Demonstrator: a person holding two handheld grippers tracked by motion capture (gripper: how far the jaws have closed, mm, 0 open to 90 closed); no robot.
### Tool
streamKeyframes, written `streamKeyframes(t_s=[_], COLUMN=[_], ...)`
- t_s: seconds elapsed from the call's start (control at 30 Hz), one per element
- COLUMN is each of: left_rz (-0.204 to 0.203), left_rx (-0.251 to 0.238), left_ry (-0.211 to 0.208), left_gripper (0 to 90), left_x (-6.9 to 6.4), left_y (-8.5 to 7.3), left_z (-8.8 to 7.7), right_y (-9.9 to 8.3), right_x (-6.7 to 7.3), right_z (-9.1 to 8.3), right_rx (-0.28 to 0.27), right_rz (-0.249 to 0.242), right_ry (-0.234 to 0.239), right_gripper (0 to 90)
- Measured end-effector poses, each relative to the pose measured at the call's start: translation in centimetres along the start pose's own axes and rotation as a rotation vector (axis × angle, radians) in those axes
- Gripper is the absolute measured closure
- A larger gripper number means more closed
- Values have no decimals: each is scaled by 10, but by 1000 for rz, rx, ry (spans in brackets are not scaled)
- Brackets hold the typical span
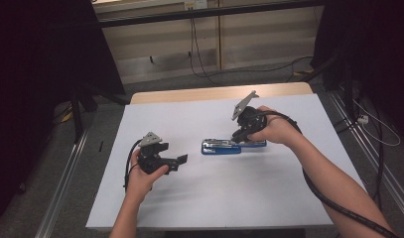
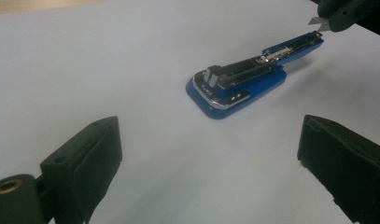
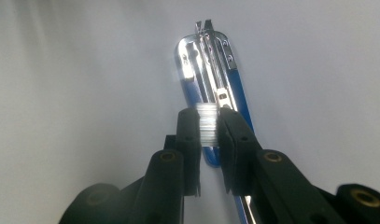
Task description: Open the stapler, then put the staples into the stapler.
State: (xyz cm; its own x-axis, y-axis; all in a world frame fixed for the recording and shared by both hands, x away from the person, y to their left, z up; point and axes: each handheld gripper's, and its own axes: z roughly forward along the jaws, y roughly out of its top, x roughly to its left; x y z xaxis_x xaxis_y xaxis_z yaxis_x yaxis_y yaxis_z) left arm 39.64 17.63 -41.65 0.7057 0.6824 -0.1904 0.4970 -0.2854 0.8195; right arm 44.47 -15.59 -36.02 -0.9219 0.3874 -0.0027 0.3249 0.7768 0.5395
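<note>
readable text: none in any view
stapler [image 2: 234, 81]: blue body, chrome plate at the wide end in the left gripper view, a faint mark on the black part there, too small and blurred to read
stapler rail [image 3: 211, 56]: upper centre of the right gripper view, bare metal with rivets, no lettering seen
grippers: black, no labels or numbers seen
table sheet [image 1: 179, 198]: plain white, no print
</note>
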Motion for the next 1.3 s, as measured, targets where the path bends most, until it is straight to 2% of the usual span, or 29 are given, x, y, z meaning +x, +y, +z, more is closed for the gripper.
streamKeyframes(t_s=[0.37, 0.6, 0.63, 0.67, 0.7, 0.93, 1.3], left_rz=[8, 3, 1, 2, 0, 1, -2], left_rx=[11, 5, 3, 2, 2, 8, 8], left_ry=[3, 5, 6, 6, 5, 3, -2], left_gripper=[66, 66, 66, 66, 66, 61, 60], left_x=[0, 1, 1, 1, 1, 1, 2], left_y=[0, -2, -2, -2, -2, -3, -3], left_z=[1, -1, -1, -1, -1, -2, -2], right_y=[14, 21, 22, 23, 24, 28, 33], right_x=[-4, -6, -6, -7, -6, -9, -11], right_z=[1, 4, 4, 5, 5, 8, 11], right_rx=[10, 57, 72, 61, 72, 65, 73], right_rz=[-37, -58, -49, -71, -57, -62, -93], right_ry=[7, -6, -4, 0, -4, 6, 13], right_gripper=[791, 791, 791, 791, 791, 791, 791])
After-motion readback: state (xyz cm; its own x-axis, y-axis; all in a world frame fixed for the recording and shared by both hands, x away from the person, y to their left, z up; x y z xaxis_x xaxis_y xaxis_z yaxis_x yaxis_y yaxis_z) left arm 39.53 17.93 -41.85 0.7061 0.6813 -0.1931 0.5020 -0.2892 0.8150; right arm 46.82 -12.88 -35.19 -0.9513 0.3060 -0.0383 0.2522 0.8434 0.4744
